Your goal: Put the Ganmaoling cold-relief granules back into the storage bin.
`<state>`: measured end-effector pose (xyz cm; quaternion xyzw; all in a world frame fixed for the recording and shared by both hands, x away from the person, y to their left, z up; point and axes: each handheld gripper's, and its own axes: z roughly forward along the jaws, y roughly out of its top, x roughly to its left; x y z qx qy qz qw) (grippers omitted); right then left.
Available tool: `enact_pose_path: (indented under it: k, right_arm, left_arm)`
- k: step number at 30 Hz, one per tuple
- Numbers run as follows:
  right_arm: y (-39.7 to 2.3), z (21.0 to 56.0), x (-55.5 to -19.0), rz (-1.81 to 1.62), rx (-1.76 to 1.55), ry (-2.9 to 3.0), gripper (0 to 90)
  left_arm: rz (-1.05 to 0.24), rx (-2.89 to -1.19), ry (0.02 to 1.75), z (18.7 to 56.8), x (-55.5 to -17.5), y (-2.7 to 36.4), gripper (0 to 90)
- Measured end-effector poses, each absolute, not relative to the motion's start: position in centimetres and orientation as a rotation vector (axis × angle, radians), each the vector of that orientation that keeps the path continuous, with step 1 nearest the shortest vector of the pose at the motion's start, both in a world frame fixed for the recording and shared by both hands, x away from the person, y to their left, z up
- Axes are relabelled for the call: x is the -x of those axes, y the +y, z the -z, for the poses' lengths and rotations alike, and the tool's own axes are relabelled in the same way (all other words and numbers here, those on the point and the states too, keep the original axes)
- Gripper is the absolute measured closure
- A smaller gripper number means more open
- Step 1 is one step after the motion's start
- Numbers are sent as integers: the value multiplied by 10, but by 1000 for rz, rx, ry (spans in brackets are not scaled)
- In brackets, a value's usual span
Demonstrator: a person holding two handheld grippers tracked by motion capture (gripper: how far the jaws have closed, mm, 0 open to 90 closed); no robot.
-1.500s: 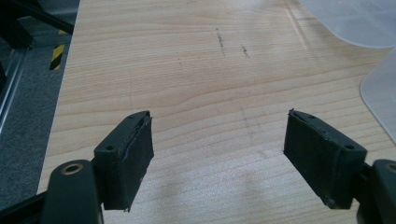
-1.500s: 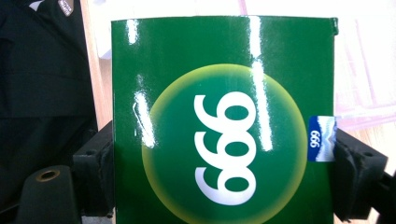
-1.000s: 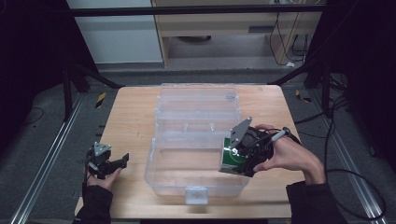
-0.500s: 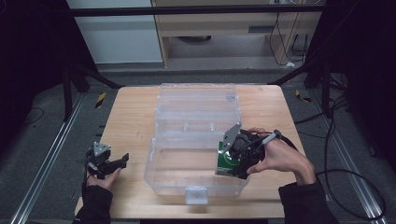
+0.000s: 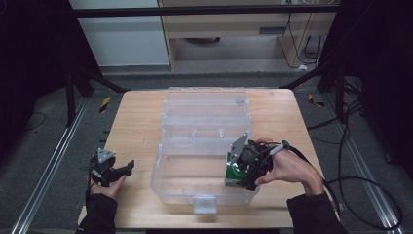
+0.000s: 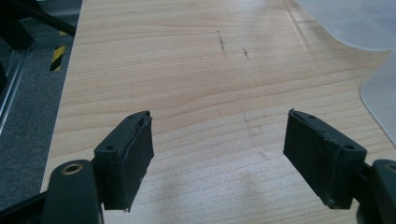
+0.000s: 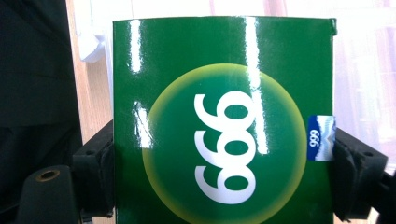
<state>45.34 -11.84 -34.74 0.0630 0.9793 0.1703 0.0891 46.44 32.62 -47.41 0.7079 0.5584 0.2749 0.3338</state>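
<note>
Now the right hand-held gripper [image 5: 242,171], clamped on the green box [image 5: 235,170], holds it over the clear bin's [image 5: 185,183] four-o'clock corner, while the left hand-held gripper [image 5: 127,167] rests open at eight o'clock on the table [image 5: 136,122].

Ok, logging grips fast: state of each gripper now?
Left gripper: open, empty, over the table.
Right gripper: shut on the green box.

Bare table [image 5: 136,126] lies open ahead of your left gripper [image 5: 116,170] up to the clear bin [image 5: 168,170], whose walls and raised lid [image 5: 204,105] hem in your right gripper [image 5: 237,171] with its green box [image 5: 233,170].
</note>
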Motion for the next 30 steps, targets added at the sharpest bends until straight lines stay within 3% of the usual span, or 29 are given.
enact_pose_path:
  k: [30]
  right_arm:
    - [-112, 386, -458, -457, -195, 2942, 155]
  left_arm:
    - [-717, -1849, 1459, 474, -464, 327, 235]
